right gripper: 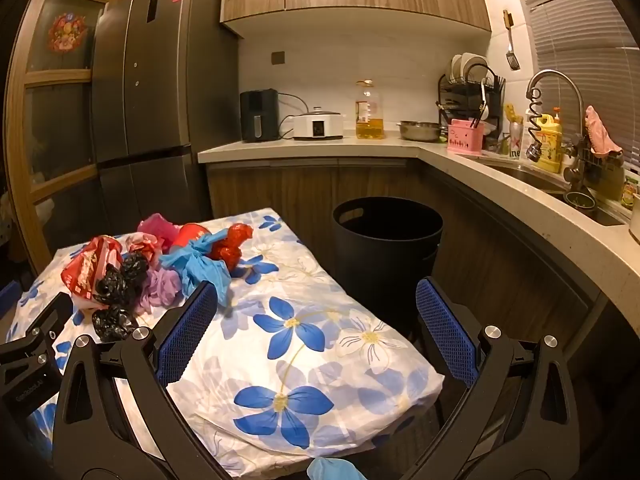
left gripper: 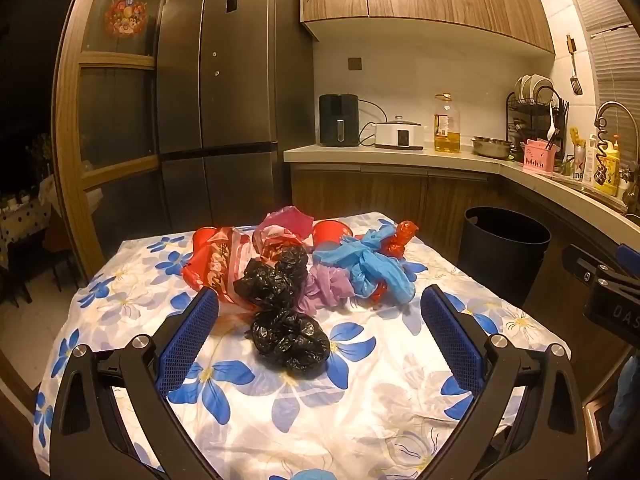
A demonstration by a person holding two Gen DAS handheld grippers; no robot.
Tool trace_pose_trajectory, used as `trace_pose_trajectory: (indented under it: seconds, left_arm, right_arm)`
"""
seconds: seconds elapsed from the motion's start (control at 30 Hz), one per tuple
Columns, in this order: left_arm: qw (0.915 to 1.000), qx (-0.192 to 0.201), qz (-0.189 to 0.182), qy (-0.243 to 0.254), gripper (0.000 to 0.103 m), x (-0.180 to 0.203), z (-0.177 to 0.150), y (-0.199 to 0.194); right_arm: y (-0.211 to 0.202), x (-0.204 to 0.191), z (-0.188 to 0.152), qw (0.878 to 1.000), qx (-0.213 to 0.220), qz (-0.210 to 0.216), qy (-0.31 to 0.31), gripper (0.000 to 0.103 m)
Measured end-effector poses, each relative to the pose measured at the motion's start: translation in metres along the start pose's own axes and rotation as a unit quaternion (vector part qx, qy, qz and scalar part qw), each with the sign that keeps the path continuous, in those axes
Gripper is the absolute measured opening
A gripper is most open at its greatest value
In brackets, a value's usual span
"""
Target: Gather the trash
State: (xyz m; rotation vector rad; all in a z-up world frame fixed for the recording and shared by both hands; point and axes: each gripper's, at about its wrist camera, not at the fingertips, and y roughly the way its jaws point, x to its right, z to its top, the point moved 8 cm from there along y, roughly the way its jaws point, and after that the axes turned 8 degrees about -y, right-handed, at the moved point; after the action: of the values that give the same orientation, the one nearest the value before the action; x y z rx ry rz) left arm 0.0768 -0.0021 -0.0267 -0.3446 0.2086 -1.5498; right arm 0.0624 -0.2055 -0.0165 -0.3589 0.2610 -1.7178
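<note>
A heap of crumpled plastic bags lies on the table with the flowered cloth point(left gripper: 360, 392). Nearest is a black bag point(left gripper: 290, 340), with a second black bag point(left gripper: 276, 276) behind it. Around them lie a red printed bag point(left gripper: 212, 268), a purple bag point(left gripper: 324, 288), a blue bag point(left gripper: 372, 268) and a pink bag point(left gripper: 286, 226). My left gripper point(left gripper: 320, 300) is open just short of the heap, holding nothing. My right gripper point(right gripper: 316, 296) is open over the table's right part, with the heap point(right gripper: 160, 264) to its left. A black bin point(right gripper: 386, 248) stands beyond the table's right edge.
A grey fridge point(left gripper: 224, 100) stands behind the table. The L-shaped counter point(right gripper: 320, 146) holds an air fryer, a cooker, an oil bottle point(right gripper: 369, 110), a steel bowl, a dish rack and a sink with a tap point(right gripper: 560, 92). The bin also shows in the left wrist view point(left gripper: 502, 252).
</note>
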Motion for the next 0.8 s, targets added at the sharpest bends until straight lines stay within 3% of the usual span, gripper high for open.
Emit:
trace_pose_trajectory:
  seconds: [0.8]
  left_arm:
    - [1.0,-0.003,-0.005,-0.006,0.097,0.0025,-0.0033,0.0003]
  right_arm:
    - [0.0001,-0.0037,-0.0018,1.0,-0.002,0.001,-0.002,0.098]
